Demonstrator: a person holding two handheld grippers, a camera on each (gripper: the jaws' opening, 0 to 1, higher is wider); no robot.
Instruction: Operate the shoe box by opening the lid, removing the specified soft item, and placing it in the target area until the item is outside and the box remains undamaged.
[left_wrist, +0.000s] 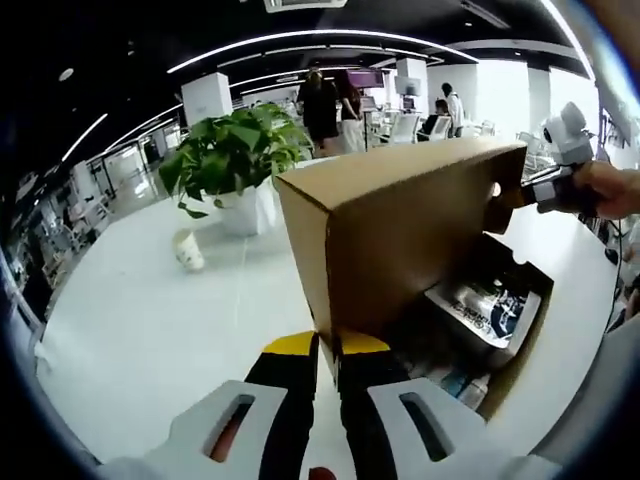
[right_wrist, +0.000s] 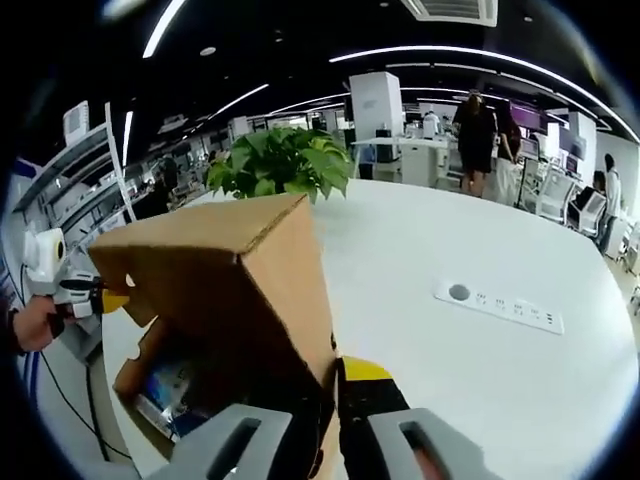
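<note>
The shoe box (left_wrist: 470, 330) served as the landmark on the white table (left_wrist: 150, 320). To its left in the left gripper view stood a small paper cup (left_wrist: 188, 250), and behind that a potted plant (left_wrist: 232, 160) in a white pot. The box's cardboard lid (left_wrist: 400, 230) was raised on edge above the open base. The left gripper (left_wrist: 325, 350) had its 2 yellow-tipped jaws pressed together on the lid's near corner, clamping the cardboard between them. At the lid's far right corner the right gripper (left_wrist: 515, 195) met the edge, a hand (left_wrist: 610, 188) behind it.

In the right gripper view, the right gripper (right_wrist: 335, 375) likewise pinched the lid (right_wrist: 220, 290) at its lower corner. Right of the box lay a white power strip (right_wrist: 500, 303).

Judged from this, step 1, opening the lid, looked largely done. Inside the base lay a packaged item with printed wrapping (left_wrist: 480, 300); whether it was the soft item could not be told. Removing it and placing it in the target area remained, and neither gripper was free for that.
</note>
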